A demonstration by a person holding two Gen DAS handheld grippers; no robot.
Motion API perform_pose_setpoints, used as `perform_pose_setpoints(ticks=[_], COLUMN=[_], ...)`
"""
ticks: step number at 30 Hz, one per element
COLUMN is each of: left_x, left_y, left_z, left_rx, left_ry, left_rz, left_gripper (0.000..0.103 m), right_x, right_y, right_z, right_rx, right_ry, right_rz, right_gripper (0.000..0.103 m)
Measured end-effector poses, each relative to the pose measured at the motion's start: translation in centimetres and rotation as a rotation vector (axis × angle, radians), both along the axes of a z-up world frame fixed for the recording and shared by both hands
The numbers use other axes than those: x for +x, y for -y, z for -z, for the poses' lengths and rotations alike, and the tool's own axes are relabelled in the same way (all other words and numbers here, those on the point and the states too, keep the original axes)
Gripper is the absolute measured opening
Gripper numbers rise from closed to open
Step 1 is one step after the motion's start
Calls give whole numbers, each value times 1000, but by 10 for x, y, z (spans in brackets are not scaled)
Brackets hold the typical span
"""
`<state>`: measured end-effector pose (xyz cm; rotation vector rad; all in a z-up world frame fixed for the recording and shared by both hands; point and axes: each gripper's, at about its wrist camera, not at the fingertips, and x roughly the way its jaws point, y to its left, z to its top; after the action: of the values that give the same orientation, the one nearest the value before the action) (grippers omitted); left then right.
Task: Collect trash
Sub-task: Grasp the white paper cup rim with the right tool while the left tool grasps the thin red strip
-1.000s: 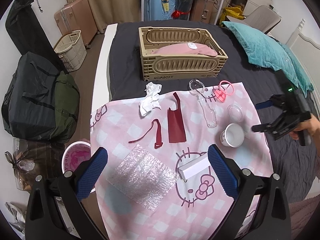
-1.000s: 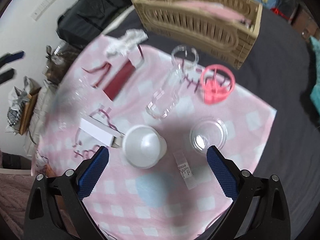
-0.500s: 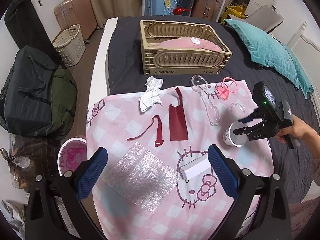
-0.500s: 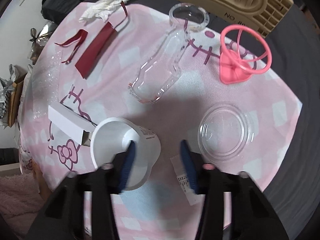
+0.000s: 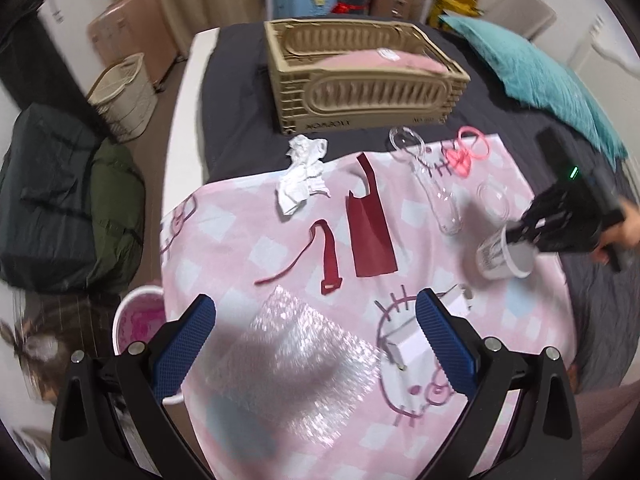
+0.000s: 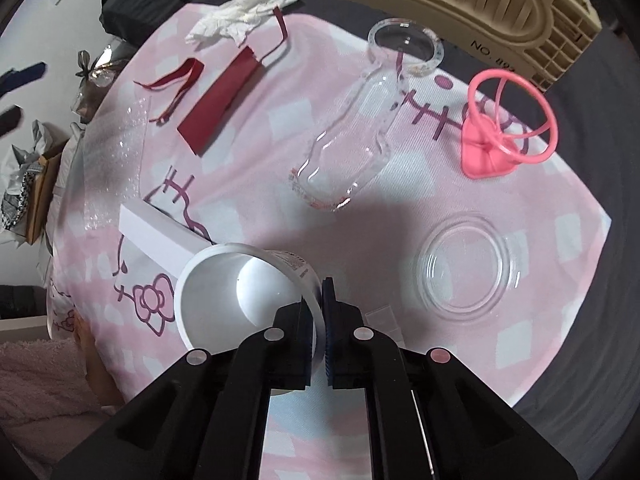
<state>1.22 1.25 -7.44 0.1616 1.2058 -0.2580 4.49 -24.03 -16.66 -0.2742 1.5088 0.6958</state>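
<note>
My right gripper (image 6: 318, 320) is shut on the rim of a white paper cup (image 6: 240, 284), which tilts just above the pink cloth (image 6: 280, 152); the left wrist view shows the cup (image 5: 502, 254) at the right gripper (image 5: 520, 232). My left gripper (image 5: 316, 324) is open and empty above a bubble wrap sheet (image 5: 292, 364). A clear plastic bottle (image 6: 352, 148), a clear lid (image 6: 464, 268), a white box (image 6: 160, 236), red paper strips (image 6: 216, 104) and crumpled tissue (image 6: 244, 12) lie on the cloth.
A beige crate (image 5: 360, 76) with a pink item inside stands on the dark bed behind the cloth. A pink plastic ring toy (image 6: 504, 128) lies near it. A teal pillow (image 5: 540, 76) is at the right. A pink-lined bin (image 5: 138, 320) and dark bags (image 5: 68, 200) are left of the bed.
My right gripper came down onto the cup, shut on its rim and tipped it. My left gripper moved slightly lower and closer to the cloth.
</note>
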Motion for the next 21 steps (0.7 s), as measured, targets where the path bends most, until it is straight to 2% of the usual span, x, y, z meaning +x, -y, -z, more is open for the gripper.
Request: perform_pose_setpoints(ticks=[4, 6, 10, 17, 19, 21], left_x=[17, 27, 37, 56, 61, 63], left_y=[2, 0, -1, 0, -1, -1], left_z=[30, 48, 74, 115, 125, 131], left_rx=[-5, -28, -53, -1, 6, 11], left_ry=[-19, -52, -73, -125, -146, -155], left_rz=[59, 68, 79, 81, 77, 77], left_gripper=[97, 90, 86, 83, 76, 62], right_x=[4, 8, 13, 17, 18, 18], right_y=[3, 1, 3, -3, -4, -3], right_z=[-10, -13, -21, -29, -31, -32], right_rx=[16, 28, 48, 81, 87, 92], right_ry=[9, 11, 16, 27, 30, 31], right_rz=[6, 10, 6, 0, 0, -1], right_gripper=[4, 4, 4, 4, 4, 4])
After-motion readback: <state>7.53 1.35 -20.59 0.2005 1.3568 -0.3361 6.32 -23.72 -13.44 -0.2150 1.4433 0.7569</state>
